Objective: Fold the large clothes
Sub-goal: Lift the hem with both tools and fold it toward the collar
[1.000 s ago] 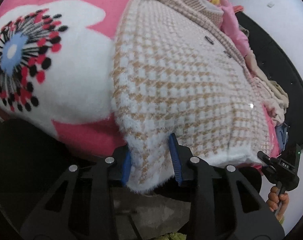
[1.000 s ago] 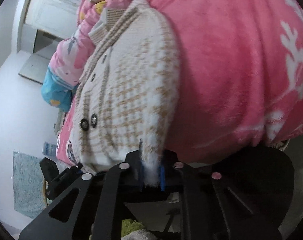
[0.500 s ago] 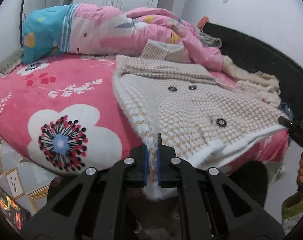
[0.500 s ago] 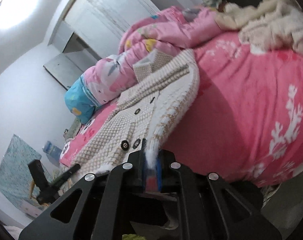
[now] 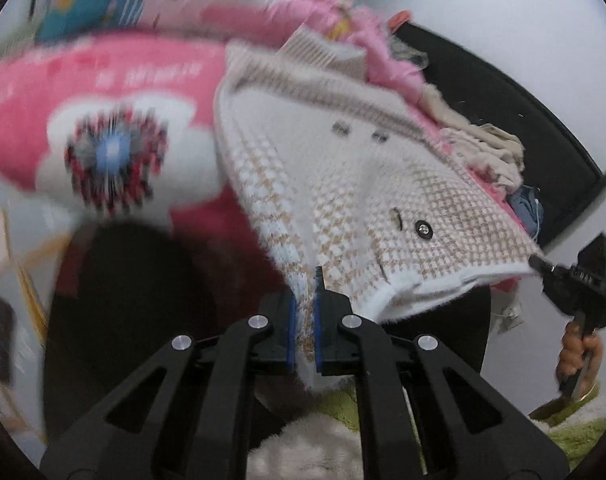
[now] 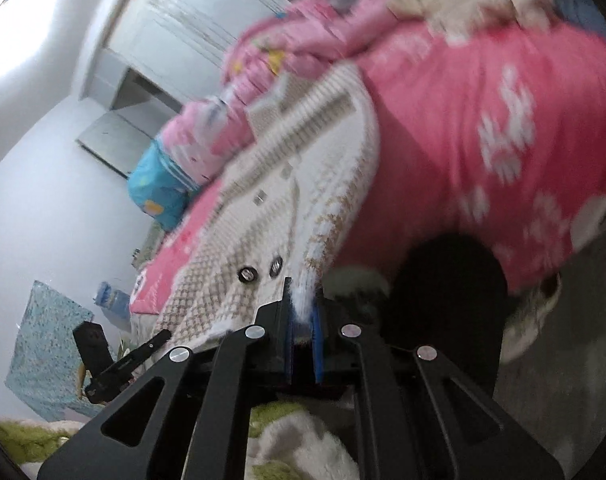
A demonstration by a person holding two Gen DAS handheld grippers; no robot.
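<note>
A bed covered by a pink blanket (image 5: 103, 80) with a large white flower print fills most of both views, blurred in places. A bunched pink quilt (image 6: 311, 28) lies at its far end, with a blue pillow (image 6: 159, 188) beside it, and a black headboard or bed frame (image 5: 503, 120) curves along the far side in the left wrist view.

On the blanket lies the cream and tan knitted cardigan (image 5: 343, 168), front up, collar toward the quilt and hem toward the cameras at the near edge of the bed. Its hem end is lifted off the mattress and stretched between the two grippers.

The left gripper (image 5: 303, 328) is clamped on one bottom corner of the cardigan, white knit squeezed between its blue pads (image 5: 291, 332). The right gripper (image 6: 301, 332) is likewise pressed tight on the opposite bottom corner, a fuzzy tuft of hem standing up between its pads (image 6: 317, 336). Each gripper appears at the edge of the other's view; in the left wrist view a hand (image 5: 579, 352) grips the right one's handle.

Dark round buttons (image 6: 247, 274) sit near the hem. A pile of beige clothes (image 5: 483, 140) lies by the frame.
</note>
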